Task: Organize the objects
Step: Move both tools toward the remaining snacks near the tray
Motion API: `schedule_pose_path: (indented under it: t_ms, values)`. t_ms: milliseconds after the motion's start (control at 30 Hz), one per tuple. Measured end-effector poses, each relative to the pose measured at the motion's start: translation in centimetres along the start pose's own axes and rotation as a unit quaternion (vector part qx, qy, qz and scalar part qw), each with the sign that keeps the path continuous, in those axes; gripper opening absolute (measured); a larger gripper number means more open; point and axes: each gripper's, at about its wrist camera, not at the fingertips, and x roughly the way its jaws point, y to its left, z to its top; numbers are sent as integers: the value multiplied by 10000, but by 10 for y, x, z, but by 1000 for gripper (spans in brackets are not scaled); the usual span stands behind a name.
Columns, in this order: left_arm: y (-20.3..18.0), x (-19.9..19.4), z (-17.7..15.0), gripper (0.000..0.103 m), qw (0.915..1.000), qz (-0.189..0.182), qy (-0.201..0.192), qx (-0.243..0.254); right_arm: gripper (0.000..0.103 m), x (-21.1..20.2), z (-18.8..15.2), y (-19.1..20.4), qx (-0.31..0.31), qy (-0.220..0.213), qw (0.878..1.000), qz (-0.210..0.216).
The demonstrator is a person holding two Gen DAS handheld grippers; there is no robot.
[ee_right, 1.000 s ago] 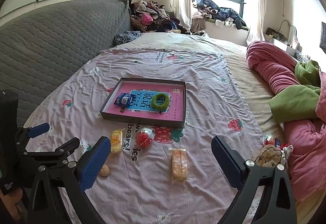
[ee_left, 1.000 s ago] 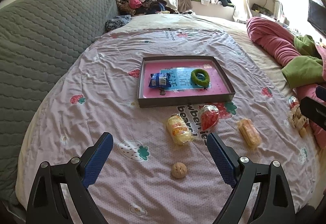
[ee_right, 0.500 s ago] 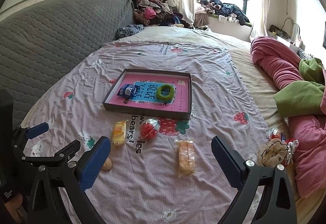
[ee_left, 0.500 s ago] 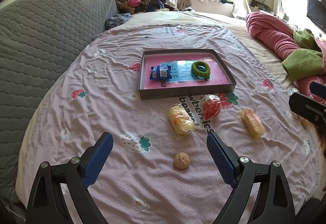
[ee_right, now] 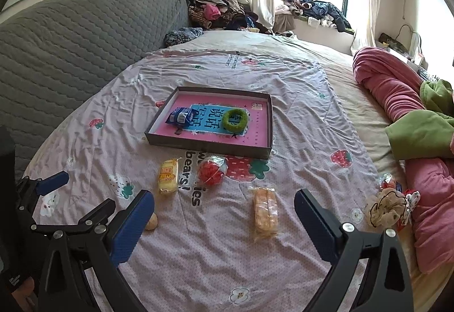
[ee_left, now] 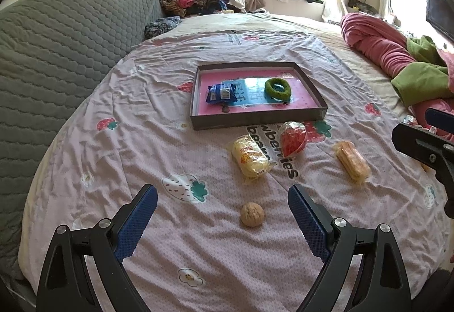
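Sunlit bedroom, a wide bed dressed in a pink strawberry-print sheet (ee_left: pixel 147 124): that is the work surface. Left tongs (ee_left: pixel 222 207) stand wide apart and empty, poised above a walnut (ee_left: pixel 252 214) that lies loose on the sheet between their tips. Right tongs (ee_right: pixel 224 212) are likewise spread with nothing clamped, and a wrapped wafer bar (ee_right: pixel 265 211) sits between their tips. Further out lie a yellow wrapped cake (ee_left: pixel 249 160) and a red netted sweet (ee_left: pixel 293 138), both just outside the shallow tray (ee_left: pixel 255 121). Inside the tray rest a blue snack packet (ee_left: pixel 221 92) and a green ring (ee_left: pixel 278 89).

Judging by this, gathering is partway done and each hand is lining up a pickup; the next move calls for lowering until the pads straddle the item, then closing gently, since the walnut could roll on soft bedding. Beyond, a grey quilted headboard (ee_left: pixel 65 50), rolled pink bedding (ee_right: pixel 397 90) and piled clothes beneath the window.
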Motion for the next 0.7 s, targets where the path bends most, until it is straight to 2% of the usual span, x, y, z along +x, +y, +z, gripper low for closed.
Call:
schedule_pose_path:
  t_ms: [700]
  values:
    - [-1,39,-16,94,9997,9,193,-113,100,49,-16,0,-65,333,9994,76]
